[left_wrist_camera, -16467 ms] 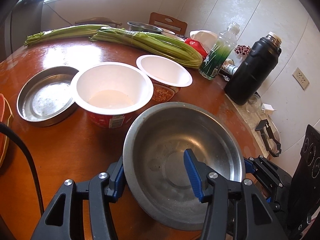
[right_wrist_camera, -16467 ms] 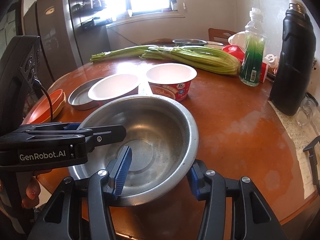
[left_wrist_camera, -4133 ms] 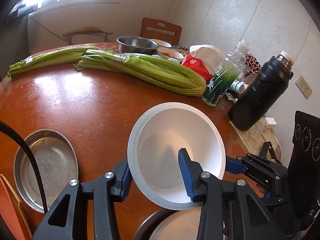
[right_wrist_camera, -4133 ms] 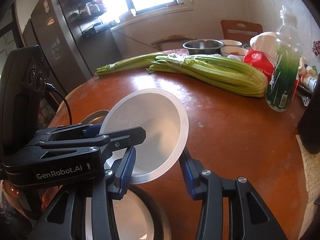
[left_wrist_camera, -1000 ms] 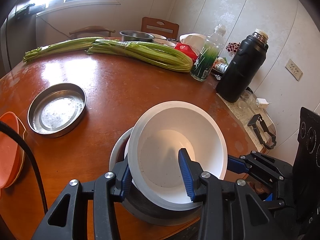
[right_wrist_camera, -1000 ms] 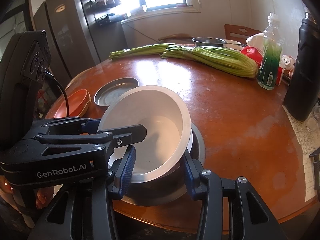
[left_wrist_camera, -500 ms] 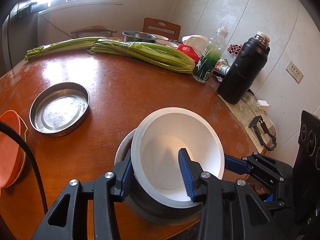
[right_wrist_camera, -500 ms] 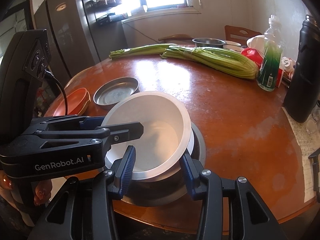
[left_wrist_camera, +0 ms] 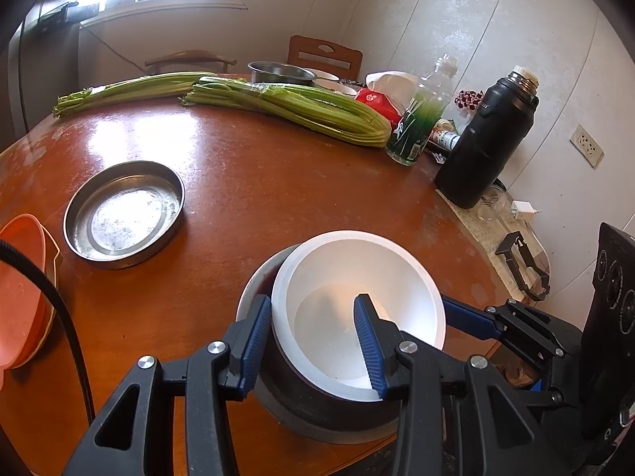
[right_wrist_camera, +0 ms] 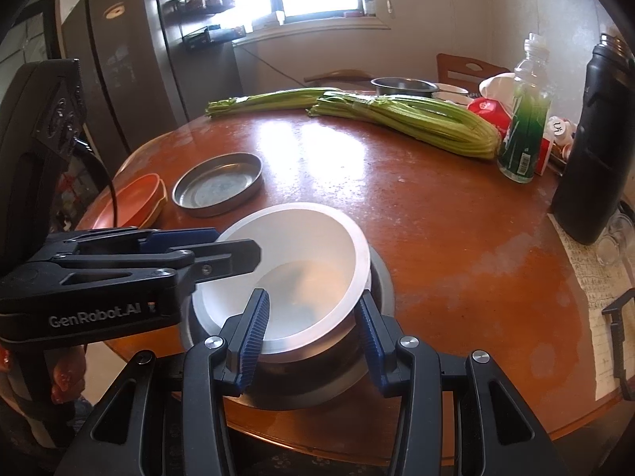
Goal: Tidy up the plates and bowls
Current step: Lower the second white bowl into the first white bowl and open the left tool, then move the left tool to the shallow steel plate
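Both the left gripper [left_wrist_camera: 313, 341] and right gripper [right_wrist_camera: 313, 333] clamped the white foam bowl's [left_wrist_camera: 357, 309] rim, nested in the large steel bowl [right_wrist_camera: 381, 277] at the table's near edge. The shallow steel pan [left_wrist_camera: 123, 214] and orange plates [left_wrist_camera: 20, 285], far left, remained unstacked.

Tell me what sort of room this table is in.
Most likely a home kitchen or dining nook. A round wooden table carries bundles of celery and a black thermos, wooden chairs stand at its far side, and a tall fridge stands by the window.
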Motion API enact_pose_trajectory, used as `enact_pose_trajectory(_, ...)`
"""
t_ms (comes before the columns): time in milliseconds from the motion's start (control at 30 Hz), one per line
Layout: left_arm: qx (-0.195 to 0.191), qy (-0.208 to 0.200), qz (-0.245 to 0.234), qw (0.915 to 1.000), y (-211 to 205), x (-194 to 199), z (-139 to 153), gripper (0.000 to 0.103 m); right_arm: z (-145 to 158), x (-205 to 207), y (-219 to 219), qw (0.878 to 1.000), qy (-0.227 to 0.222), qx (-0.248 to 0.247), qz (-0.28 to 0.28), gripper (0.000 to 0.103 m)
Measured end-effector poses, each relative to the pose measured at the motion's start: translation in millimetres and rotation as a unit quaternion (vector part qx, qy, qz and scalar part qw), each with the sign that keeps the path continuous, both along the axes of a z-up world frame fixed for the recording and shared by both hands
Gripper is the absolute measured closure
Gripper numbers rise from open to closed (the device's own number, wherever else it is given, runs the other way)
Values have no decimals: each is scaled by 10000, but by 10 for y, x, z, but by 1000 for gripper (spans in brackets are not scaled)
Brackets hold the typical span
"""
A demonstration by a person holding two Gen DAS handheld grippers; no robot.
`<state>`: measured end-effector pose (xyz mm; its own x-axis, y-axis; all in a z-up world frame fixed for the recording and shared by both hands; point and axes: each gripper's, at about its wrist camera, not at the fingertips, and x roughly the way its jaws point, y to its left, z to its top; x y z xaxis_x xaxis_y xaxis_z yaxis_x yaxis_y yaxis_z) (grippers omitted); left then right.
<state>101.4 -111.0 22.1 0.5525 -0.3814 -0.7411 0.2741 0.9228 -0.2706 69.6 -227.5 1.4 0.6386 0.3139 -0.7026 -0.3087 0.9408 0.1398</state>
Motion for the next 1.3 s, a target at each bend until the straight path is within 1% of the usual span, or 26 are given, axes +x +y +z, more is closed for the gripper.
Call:
enact_pose_trajectory(367,-26,-157,30,9999,50,-77,106,60,21,15,-63,9999,2,84,-148,56)
enact_pose_trajectory(767,-65,-263,133,9995,182,-134,162,60,142,-14,23,9997,-88,126,-165,56)
enact_pose_trajectory(1067,-129,-272,280,9992,413,-119,191,60,283,92,313,9999,-80,89,69,56)
enact_pose_trajectory(1300,-210,-248,567,9979,748,-10,288,59,469,315,611,9998,-8,11,210,56)
